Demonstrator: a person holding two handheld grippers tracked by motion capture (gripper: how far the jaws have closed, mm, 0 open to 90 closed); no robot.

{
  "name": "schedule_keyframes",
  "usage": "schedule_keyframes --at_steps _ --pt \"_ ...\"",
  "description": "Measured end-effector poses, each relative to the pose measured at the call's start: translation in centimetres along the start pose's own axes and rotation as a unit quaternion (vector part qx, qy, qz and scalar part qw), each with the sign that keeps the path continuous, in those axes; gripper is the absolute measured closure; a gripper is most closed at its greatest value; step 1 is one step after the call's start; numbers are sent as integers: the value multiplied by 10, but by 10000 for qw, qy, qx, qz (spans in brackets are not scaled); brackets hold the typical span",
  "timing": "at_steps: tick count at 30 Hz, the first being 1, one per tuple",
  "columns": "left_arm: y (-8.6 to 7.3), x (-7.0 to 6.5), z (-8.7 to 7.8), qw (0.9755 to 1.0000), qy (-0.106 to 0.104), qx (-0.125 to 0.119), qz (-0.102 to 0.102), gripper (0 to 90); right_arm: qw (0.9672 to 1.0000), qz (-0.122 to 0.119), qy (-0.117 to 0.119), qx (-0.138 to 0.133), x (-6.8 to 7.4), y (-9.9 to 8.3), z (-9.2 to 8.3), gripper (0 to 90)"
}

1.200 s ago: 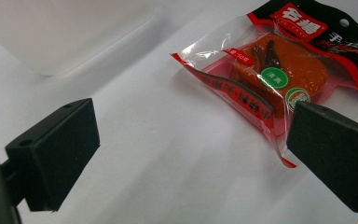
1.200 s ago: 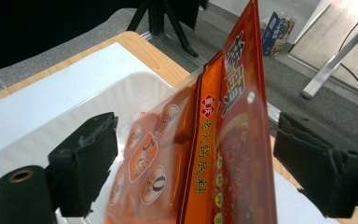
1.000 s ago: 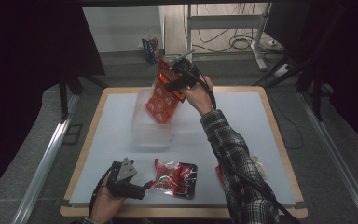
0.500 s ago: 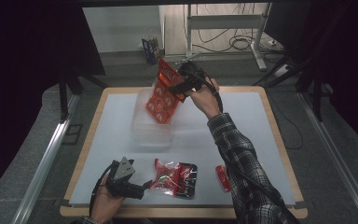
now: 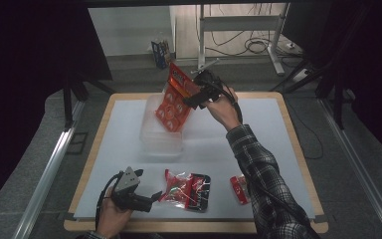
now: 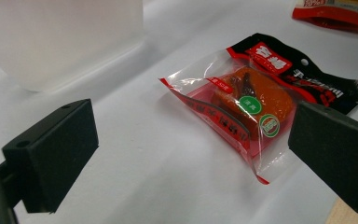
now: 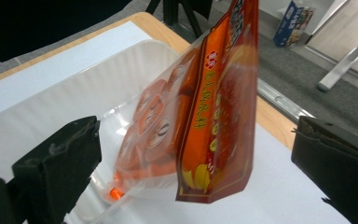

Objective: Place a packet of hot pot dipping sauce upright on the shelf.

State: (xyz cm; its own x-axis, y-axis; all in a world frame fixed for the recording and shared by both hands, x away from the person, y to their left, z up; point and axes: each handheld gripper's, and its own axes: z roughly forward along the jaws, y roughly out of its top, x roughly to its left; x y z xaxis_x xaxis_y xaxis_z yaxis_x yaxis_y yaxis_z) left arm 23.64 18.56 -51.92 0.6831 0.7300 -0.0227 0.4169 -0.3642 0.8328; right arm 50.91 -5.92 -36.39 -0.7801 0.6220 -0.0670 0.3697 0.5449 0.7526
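A tall orange snack bag (image 5: 171, 102) (image 7: 200, 116) stands tilted in a clear plastic container (image 5: 161, 142) (image 7: 51, 107) at the table's middle back. My right gripper (image 5: 191, 99) (image 7: 196, 158) is at the bag's upper edge, its jaws spread wide on either side of the bag and not touching it. At the front, my left gripper (image 5: 151, 199) (image 6: 191, 149) hovers low over the white table, open. A red-and-black packet (image 5: 186, 184) (image 6: 247, 107) with an orange block inside lies just ahead of it, partly between its jaws.
A small red packet (image 5: 239, 188) (image 6: 335, 9) lies at the front right, beside the person's plaid sleeve. The white table (image 5: 258, 134) has a wooden rim. Metal rails run along both sides, and table legs and cables stand behind.
The right gripper, which held the orange bag's top, has opened, and the bag now rests lower in the container. The left gripper has barely moved.
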Motion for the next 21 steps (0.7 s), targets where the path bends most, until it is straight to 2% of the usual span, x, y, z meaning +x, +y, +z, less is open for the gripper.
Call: schedule_keyframes --at_steps 14,21 --pt "-1 2 0 9999 4 -80 -74 13 10000 -38 31 27 2 -10 -9 0" --pt "-1 3 0 9999 2 -100 -59 15 9999 -46 135 2 4 -16 -17 0"
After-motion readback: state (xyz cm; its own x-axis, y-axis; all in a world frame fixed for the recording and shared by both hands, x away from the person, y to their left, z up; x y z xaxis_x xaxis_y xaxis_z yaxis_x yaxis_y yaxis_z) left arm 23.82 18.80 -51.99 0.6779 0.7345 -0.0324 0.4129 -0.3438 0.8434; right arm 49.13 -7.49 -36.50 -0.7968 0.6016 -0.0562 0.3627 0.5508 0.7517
